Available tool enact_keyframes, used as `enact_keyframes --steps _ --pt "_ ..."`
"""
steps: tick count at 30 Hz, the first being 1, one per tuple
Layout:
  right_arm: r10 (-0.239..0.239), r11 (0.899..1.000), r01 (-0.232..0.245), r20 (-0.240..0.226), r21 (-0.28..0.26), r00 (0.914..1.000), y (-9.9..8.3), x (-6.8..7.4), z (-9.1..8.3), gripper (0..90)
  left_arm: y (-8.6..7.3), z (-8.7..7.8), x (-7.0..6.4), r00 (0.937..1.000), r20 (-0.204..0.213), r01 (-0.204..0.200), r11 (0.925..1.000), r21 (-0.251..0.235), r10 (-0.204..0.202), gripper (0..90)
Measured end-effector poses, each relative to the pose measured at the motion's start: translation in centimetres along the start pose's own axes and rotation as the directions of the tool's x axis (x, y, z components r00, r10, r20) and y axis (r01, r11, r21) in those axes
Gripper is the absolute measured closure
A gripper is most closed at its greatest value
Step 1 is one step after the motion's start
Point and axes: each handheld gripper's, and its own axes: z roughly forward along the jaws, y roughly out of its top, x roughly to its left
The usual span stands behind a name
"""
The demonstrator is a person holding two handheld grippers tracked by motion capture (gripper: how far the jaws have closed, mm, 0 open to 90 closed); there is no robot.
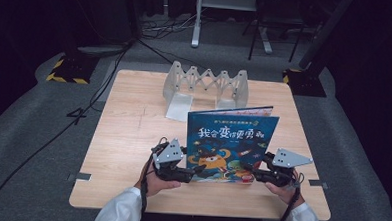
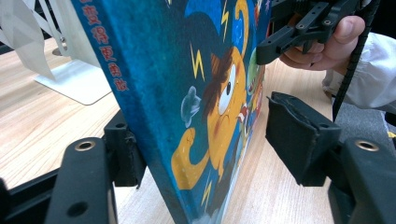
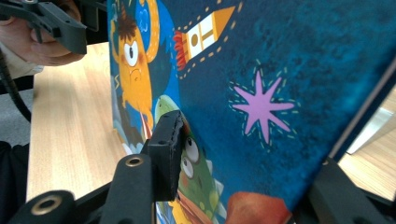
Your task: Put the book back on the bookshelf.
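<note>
- As we hold it upright near the front edge of the wooden table (image 1: pixel 123 132), the picture book (image 1: pixel 231 142) stands on its bottom edge between our two hands, blue cover facing us, with the white folding book rack (image 1: pixel 205 83) well apart behind it.
- We judge it a thin hardcover: the boards look stiff and flat, so it should keep its shape when lifted by the edges, and it is probably light enough for either claw alone.
- The cover looks smooth and printed, so we expect it to slide a little against the pads unless the pinch is firm.
- In the left gripper view the left gripper (image 2: pixel 201 140) straddles the book's spine-side edge; one pad presses against the back, while the other pad (image 2: pixel 299 135) stands off from the front cover, so the jaws are parted and not yet clamping.
- In the right gripper view the right gripper (image 3: pixel 243 172) has one pad (image 3: pixel 167 149) flat on the front cover, by the green creature, and the other jaw behind the book; it appears clamped on the lower corner.
- We think the best hold is low on each side edge, pads flat on the boards, since pinching only a corner may let the book swing or tip.
- The loose pages could fan open if we tilt it, so we would keep it upright.
</note>
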Motion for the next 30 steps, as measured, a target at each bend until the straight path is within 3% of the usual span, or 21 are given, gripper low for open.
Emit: enact_keyframes --steps 6,9,13,18,24,30 --pt "0.001 1.0 -0.001 0.014 -0.003 0.9999 -0.1 -0.2 -0.2 55.0 0.1 0.3 -0.4 0.9994 0.027 -0.022 0.9997 0.006 0.022 37.9" --pt "-0.006 1.0 0.006 0.026 -0.007 0.9997 -0.1 -0.2 -0.4 54.9 0.4 0.6 -1.0 0.9984 0.017 -0.053 0.9985 0.012 0.053 39.9" --pt "-0.01 1.0 0.01 0.027 -0.009 0.9996 -0.2 0.0 -0.6 55.1 0.7 0.6 -0.9 0.9988 0.023 -0.043 0.9987 -0.027 0.044 45.2" --pt "-0.026 1.0 0.027 0.035 -0.011 0.999 -0.4 0.4 -0.9 55.2 0.7 0.4 -1.0 0.9987 0.014 -0.049 0.998 -0.039 0.049 53.6" --pt "-0.06 0.998 0.059 0.056 0.006 0.9966 -0.5 1.0 -1.3 55.1 0.6 0.7 -1.3 0.9977 -0.005 -0.068 0.997 -0.036 0.068 61.5" --pt "-0.09 0.995 0.086 0.091 0.045 0.9918 -0.9 1.8 -2.0 54.5 0.1 1.4 -1.9 0.9958 0.031 -0.085 0.9961 -0.023 0.086 65.4"
